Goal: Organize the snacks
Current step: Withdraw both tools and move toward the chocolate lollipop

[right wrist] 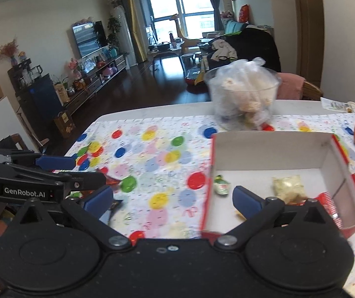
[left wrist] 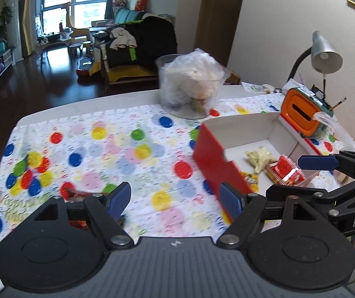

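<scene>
A red-and-white cardboard box [left wrist: 209, 159] lies open on the dotted tablecloth. It holds a pale packet [left wrist: 259, 159], a red striped packet [left wrist: 284, 171] and a yellow one [left wrist: 250, 180]. My left gripper [left wrist: 175, 198] stands open over the cloth just left of the box, with nothing between its fingers. A red wrapper [left wrist: 78, 195] lies on the cloth by its left finger. My right gripper [right wrist: 172, 198] is open wide over the box's near left corner [right wrist: 207, 198] and holds nothing. The right wrist view also shows a green-white packet [right wrist: 221, 186] and the pale packet [right wrist: 288, 188] in the box.
A clear tub [left wrist: 192, 87] with a plastic bag of snacks stands behind the box. An orange container [left wrist: 301, 114] and a grey desk lamp [left wrist: 325, 52] sit at the back right. The table's far edge [left wrist: 103, 99] borders the living room floor.
</scene>
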Available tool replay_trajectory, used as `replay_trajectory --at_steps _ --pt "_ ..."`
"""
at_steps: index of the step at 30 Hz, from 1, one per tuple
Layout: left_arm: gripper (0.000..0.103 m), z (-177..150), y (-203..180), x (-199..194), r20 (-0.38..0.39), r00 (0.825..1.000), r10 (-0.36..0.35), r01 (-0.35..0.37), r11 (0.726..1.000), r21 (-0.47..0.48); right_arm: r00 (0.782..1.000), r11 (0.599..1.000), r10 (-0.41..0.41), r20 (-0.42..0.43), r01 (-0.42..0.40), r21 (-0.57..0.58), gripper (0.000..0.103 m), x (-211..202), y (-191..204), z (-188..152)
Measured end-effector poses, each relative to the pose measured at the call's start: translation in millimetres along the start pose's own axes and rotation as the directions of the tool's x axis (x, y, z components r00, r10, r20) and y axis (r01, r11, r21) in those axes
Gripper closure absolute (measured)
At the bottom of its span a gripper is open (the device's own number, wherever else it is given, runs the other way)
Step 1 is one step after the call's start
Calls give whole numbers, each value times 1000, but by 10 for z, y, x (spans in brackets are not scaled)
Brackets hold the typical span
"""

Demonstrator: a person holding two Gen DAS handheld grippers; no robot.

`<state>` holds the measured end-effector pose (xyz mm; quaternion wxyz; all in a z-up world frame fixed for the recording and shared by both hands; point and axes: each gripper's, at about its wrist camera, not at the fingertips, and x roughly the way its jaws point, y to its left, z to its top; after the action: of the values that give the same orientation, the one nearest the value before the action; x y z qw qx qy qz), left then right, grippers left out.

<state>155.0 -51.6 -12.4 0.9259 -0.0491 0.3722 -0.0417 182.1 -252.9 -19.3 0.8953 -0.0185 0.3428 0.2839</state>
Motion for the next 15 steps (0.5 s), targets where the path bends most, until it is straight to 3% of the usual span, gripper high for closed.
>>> replay_trajectory --at_steps 15 --pt "21 -356 1177 -228 -34 996 83 -86 992 -94 996 999 29 -83 -32 -36 0 517 823 -159"
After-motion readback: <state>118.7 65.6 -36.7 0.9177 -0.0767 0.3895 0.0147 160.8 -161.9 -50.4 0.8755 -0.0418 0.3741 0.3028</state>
